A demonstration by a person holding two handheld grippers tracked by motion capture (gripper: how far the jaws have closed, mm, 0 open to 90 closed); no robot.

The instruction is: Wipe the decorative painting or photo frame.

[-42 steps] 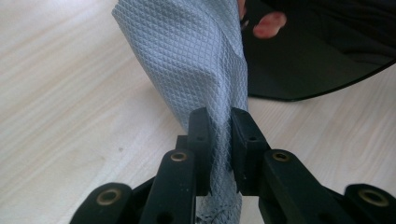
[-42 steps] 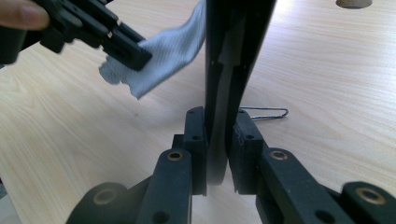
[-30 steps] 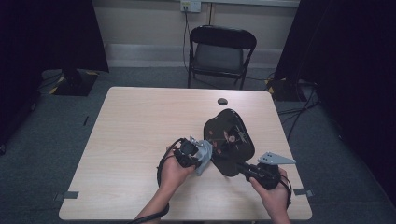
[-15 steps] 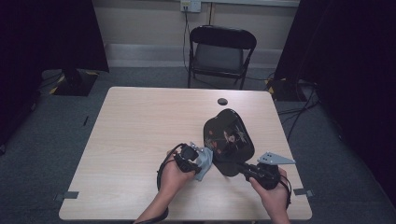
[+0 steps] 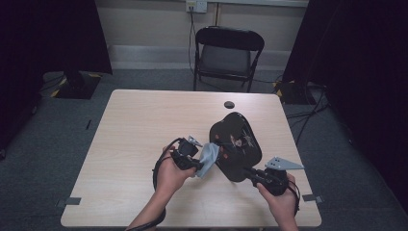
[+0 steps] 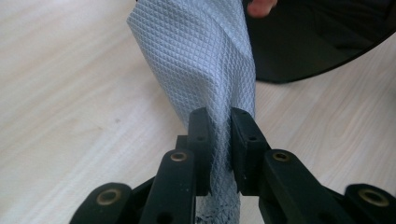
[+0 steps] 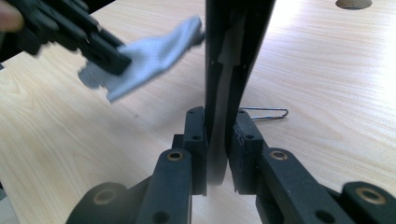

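Compared with a second ago, the left gripper (image 5: 198,163) sits a little higher in the high view, and the grey cloth (image 5: 208,159) it carries now lies against the left edge of the black plate (image 5: 235,144) rather than lower beside it. The right hand has not shifted, and the plate keeps its tilt.

From the left: the left gripper's jaws are pressed together on the grey cloth (image 6: 205,70), which rises from between them in the left gripper view, its far end meeting the dark plate (image 6: 317,42). The plate stands on edge over the right-centre of the wooden table (image 5: 134,144), lifted off the surface. The right gripper (image 5: 255,174) pinches its lower rim; in the right gripper view the plate's thin edge (image 7: 233,56) runs straight up between the closed jaws.

Around them: a metal wire clip (image 7: 266,113) lies on the table just behind the plate, a small dark round hole (image 5: 229,104) sits near the far edge, and a black folding chair (image 5: 228,57) stands beyond the table.
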